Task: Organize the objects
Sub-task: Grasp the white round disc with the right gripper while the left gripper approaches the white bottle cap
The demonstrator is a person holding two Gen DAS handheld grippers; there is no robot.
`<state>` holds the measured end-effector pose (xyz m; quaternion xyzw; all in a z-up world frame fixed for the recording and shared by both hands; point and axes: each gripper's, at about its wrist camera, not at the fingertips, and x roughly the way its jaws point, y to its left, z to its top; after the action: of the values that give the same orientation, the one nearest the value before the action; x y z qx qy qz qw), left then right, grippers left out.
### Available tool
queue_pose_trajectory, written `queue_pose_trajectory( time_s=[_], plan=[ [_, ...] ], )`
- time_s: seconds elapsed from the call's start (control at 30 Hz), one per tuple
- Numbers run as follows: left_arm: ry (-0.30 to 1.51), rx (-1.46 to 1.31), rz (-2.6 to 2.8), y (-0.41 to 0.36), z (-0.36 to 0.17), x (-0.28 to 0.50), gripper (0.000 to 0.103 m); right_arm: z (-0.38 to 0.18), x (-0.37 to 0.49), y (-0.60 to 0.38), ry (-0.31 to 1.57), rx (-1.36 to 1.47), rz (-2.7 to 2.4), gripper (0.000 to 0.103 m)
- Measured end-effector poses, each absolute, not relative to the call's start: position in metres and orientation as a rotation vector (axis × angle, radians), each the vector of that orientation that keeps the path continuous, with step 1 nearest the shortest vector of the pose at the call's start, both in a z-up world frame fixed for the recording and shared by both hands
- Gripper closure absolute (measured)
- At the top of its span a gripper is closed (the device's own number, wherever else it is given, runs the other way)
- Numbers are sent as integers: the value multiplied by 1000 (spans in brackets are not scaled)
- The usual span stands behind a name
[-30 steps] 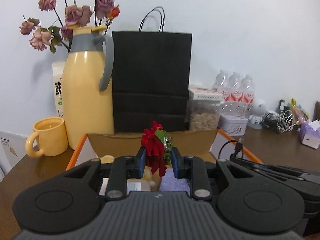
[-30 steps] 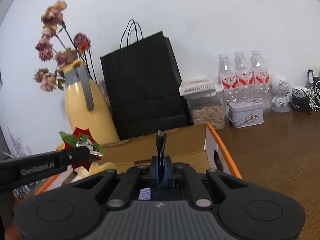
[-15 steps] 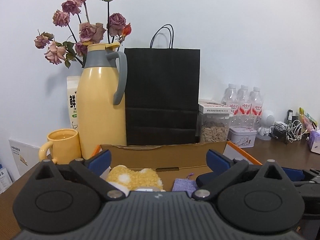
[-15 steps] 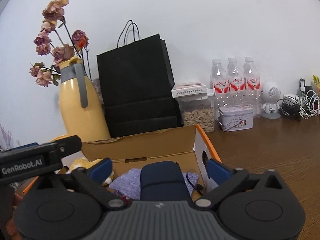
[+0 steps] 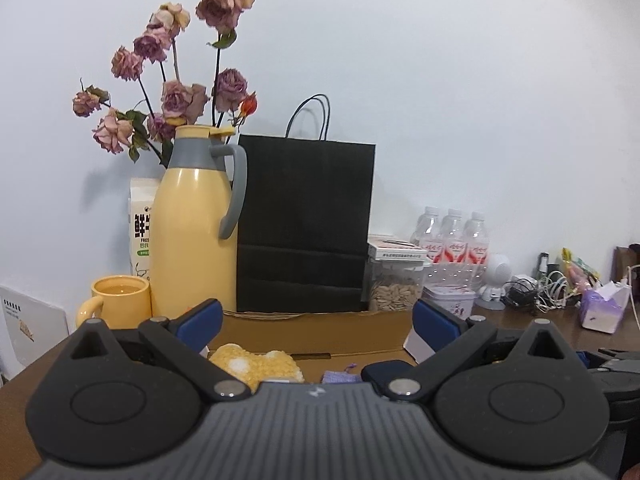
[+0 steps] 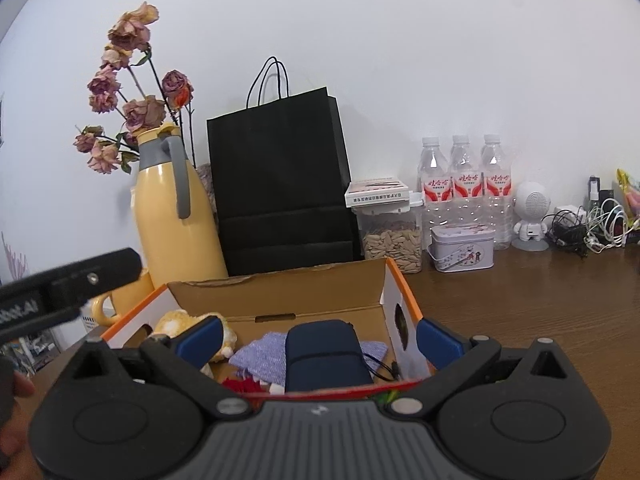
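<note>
An open cardboard box [image 6: 280, 292] with orange edges sits on the wooden table; it also shows in the left wrist view [image 5: 312, 328]. Inside lie a navy pouch [image 6: 326, 352], a purple cloth [image 6: 260, 358], a yellow plush toy [image 6: 176, 320] and a red flower [image 6: 240, 386] at the near edge. My right gripper [image 6: 318, 338] is open and empty above the box's near side. My left gripper [image 5: 316, 320] is open and empty, over the box, with the yellow plush [image 5: 256, 362] and the purple cloth [image 5: 340, 377] below it.
Behind the box stand a yellow thermos [image 5: 192, 228] with dried roses [image 5: 172, 92], a yellow mug [image 5: 118, 300], a black paper bag [image 5: 304, 224], a seed jar [image 6: 390, 236], a tin [image 6: 462, 248] and three water bottles [image 6: 464, 184]. Tangled cables [image 6: 588, 228] lie at the right.
My left gripper has let go of the red flower and opened. My right gripper has let go of the cable with the pouch and opened. Both have lifted back from the box.
</note>
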<state>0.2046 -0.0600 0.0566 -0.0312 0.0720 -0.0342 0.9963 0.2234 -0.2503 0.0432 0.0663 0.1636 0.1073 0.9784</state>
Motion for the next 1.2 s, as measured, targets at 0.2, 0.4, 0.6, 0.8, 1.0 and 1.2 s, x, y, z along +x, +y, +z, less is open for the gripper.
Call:
queue_pose_trajectory(
  time_s=[0.2, 0.4, 0.6, 0.8, 1.0, 1.2],
  plan=[
    [194, -37, -97, -49, 49, 182, 0, 37, 199, -258, 345, 112, 233, 0],
    [275, -20, -117, -30, 28, 164, 0, 25, 182, -258, 390, 58, 260, 10],
    [330, -37, -97, -10, 16, 155, 0, 15, 168, -248, 439, 7, 340, 38],
    [351, -81, -91, 2, 14, 153, 0, 3, 172, -231, 513, -40, 380, 58],
    [347, -71, -102, -1, 14, 151, 0, -3, 178, -225, 538, -35, 354, 57],
    [347, -66, -109, -3, 13, 149, 0, -7, 185, -211, 563, -59, 339, 58]
  ],
)
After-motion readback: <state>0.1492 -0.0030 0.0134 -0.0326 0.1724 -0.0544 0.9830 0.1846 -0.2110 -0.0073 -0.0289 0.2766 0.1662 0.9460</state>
